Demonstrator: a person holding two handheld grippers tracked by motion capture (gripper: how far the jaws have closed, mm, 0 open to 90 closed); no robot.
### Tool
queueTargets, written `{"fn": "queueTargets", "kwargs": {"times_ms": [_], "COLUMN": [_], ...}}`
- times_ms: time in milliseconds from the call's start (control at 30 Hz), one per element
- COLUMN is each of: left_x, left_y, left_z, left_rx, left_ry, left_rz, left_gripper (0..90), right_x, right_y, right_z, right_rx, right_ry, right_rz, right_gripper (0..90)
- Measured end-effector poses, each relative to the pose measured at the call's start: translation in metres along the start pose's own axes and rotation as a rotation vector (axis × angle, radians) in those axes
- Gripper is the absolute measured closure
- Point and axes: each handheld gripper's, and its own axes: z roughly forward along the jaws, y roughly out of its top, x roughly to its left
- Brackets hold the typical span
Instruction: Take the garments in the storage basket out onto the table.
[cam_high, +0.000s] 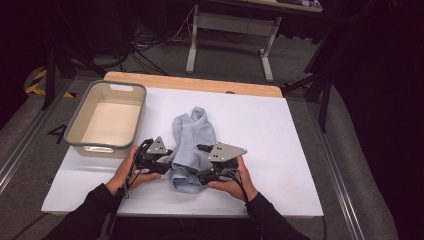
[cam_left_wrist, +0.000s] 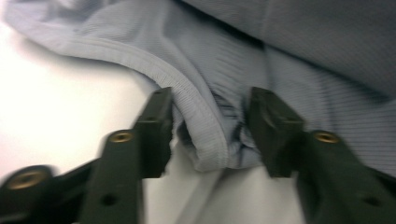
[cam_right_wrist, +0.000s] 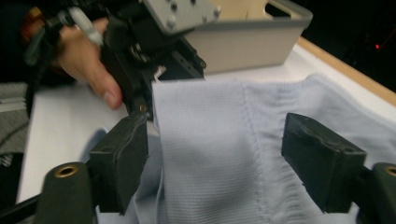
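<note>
A light blue knit garment (cam_high: 192, 142) lies bunched on the white table (cam_high: 280, 150). Both grippers sit at its near end, one on each side. My left gripper (cam_high: 167, 161) touches the garment's left edge. In the left gripper view this gripper (cam_left_wrist: 212, 109) is open, with a ribbed hem fold (cam_left_wrist: 205, 140) lying between its jaws. My right gripper (cam_high: 196, 172) is at the garment's right side. In the right gripper view it (cam_right_wrist: 215, 140) stands wide open over flat blue cloth (cam_right_wrist: 219, 154), and the left gripper (cam_right_wrist: 149, 56) and its hand face it across the cloth.
A grey plastic bin (cam_high: 80, 117) stands at the table's left, also seen in the right gripper view (cam_right_wrist: 252, 37). The table's wooden edge (cam_high: 200, 82) runs along the far side. Bare white surface lies to the right of the garment.
</note>
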Motion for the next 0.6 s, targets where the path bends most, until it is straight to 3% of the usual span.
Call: {"fn": "queueTargets", "kwargs": {"times_ms": [67,133,200,300,433,500,600], "left_x": [0.0,-0.002,-0.003,-0.005,-0.005,-0.006,-0.005], "left_y": [0.001,0.003,0.006,0.006,0.005,0.007,0.007], "left_z": [0.001,0.001,0.001,0.0,-0.002,-0.003,-0.006], "left_rx": [0.01,0.031,0.045,0.059,0.059,0.055,0.046], "left_ry": [-0.022,-0.015,-0.003,0.03,0.045,0.058,0.069], "left_rz": [0.012,0.037,0.052,0.072,0.078,0.097,0.094], "left_gripper": [67.4,75.8,77.7,80.2,80.8,81.3,81.5], "right_x": [-0.001,-0.001,-0.001,-0.008,-0.016,-0.023,-0.031], "right_y": [-0.004,-0.009,-0.012,-0.016,-0.02,-0.023,-0.028], "right_z": [0.005,0.007,0.005,-0.002,-0.015,-0.027,-0.04], "right_rx": [0.027,0.052,0.054,0.054,0.033,0.017,0.01], "right_ry": [-0.02,-0.054,-0.084,-0.098,-0.126,-0.15,-0.182], "right_rz": [-0.002,-0.02,-0.039,-0.023,0.015,0.043,0.075], "right_gripper": [31.8,43.2,59.8,76.6,80.3,79.2,76.8]}}
